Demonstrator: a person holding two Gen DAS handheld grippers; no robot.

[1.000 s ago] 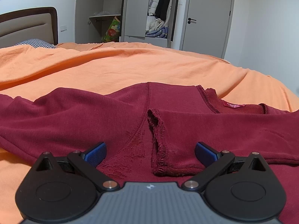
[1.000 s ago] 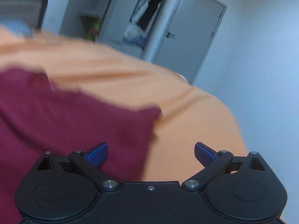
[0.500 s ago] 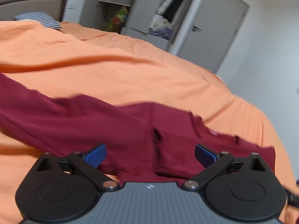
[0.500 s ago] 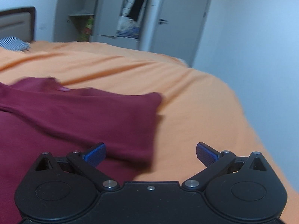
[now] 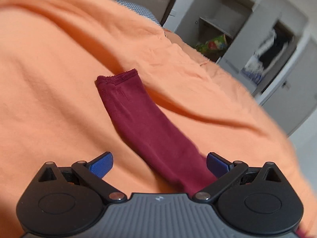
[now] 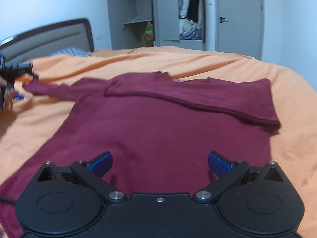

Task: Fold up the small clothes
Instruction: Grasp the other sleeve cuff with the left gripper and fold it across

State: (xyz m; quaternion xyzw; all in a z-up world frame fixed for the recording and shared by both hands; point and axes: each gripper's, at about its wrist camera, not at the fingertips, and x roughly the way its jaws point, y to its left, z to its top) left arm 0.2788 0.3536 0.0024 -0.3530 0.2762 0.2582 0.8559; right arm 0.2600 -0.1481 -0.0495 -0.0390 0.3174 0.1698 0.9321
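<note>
Maroon knit long-sleeved top point(image 6: 158, 123) spread on orange bedspread point(image 6: 287, 91); unfolded sleeve point(image 5: 142, 123) running from lower centre up toward mid-frame, cuff farthest; left gripper point(image 5: 159, 163) nearest, fingers wide, empty; right gripper point(image 6: 160, 163) wide, over body.

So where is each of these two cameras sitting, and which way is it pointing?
Left wrist: on the left gripper, low over the orange bedspread, looking along the maroon sleeve; its open blue fingers show.
Right wrist: on the right gripper, above the maroon top, facing the wardrobe; open fingers show.
Shared: sleeve, bedspread, wardrobe, headboard.
</note>
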